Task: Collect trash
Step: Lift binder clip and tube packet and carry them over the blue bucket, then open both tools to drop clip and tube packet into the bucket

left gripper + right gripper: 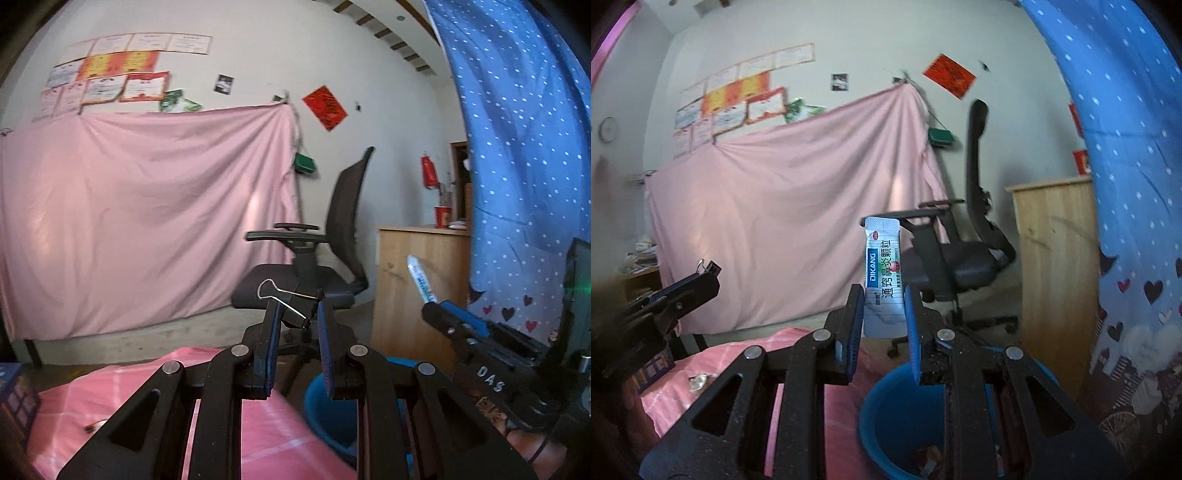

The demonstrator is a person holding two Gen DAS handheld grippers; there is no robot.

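My left gripper (pixel 296 317) is shut on a black binder clip (pixel 291 304) with wire handles, held up in the air above the edge of the pink table (pixel 258 435). My right gripper (pixel 882 295) is shut on a white and blue medicine sachet (pixel 882 273), upright, above the blue bin (pixel 897 413). The bin holds some scraps at its bottom. In the left wrist view the right gripper (pixel 432 302) shows at the right with the sachet (pixel 419 277). The left gripper (pixel 701 275) shows at the left of the right wrist view.
A black office chair (pixel 332 251) stands behind the bin. A wooden cabinet (pixel 417 280) is to its right. A blue dotted curtain (pixel 524 147) hangs at the right. A crumpled scrap (pixel 698 382) lies on the pink table. A dark box (pixel 14 398) stands at its left.
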